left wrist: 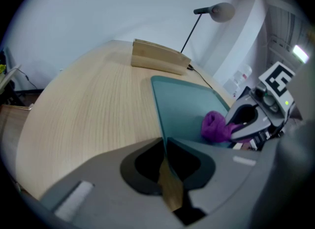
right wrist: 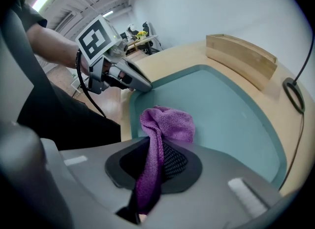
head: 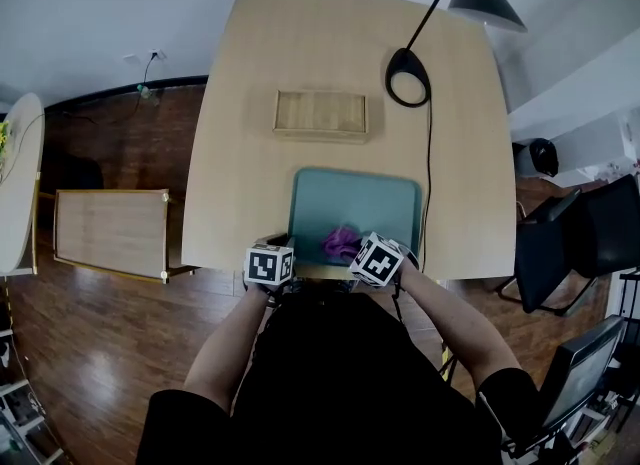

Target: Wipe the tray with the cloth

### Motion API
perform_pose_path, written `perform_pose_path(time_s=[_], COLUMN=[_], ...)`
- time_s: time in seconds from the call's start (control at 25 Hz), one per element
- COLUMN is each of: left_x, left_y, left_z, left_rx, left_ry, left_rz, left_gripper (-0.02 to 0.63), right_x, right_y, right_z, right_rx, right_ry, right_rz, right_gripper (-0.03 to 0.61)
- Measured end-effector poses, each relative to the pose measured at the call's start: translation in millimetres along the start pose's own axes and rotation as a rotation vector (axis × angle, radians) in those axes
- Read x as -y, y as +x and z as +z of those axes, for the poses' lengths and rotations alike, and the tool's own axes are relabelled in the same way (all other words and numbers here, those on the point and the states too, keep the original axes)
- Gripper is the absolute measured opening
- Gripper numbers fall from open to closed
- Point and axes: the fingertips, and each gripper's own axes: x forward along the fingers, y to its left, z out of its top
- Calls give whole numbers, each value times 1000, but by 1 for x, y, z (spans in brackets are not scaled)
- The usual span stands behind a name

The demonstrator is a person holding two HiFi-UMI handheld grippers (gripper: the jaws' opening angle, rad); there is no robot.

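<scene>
left tongs (left wrist: 165, 148) pinch near rim of teal tray (left wrist: 184, 100); right tongs (right wrist: 152, 160) grip purple cloth (right wrist: 170, 122), bunched on tray's near end. risk: thin rim grip slips, tray skids on tabletop (left wrist: 88, 114); cloth pulls free.

tray (head: 355, 203): on table (head: 240, 153), near rim between left gripper (left wrist: 165, 143) jaws
cloth (right wrist: 167, 122): in tray, in right gripper (right wrist: 156, 147) jaws
wooden box (head: 320, 113): beyond both grippers, behind tray
lamp (head: 408, 76): ahead-right of right gripper
</scene>
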Motion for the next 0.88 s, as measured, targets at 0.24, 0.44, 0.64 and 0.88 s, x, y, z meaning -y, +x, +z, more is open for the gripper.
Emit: perform_pose_path(time_s=[0.24, 0.44, 0.64, 0.88], left_x=[0, 1, -1, -2], left_y=[-2, -1, -1, -2], left_z=[-1, 1, -1, -2], left_rx=[-2, -10, -18, -18], left_ry=[-7, -7, -12, -8], left_rz=[7, 1, -2, -7], left_gripper=[49, 49, 49, 49], right_x=[77, 154, 171, 117], right_y=[-22, -34, -37, -30], right_z=[3, 6, 5, -7], right_rx=[-3, -36, -65, -41], right_ry=[16, 40, 97, 106], right_rz=[-125, -239, -276, -192], right_gripper=[49, 49, 48, 49])
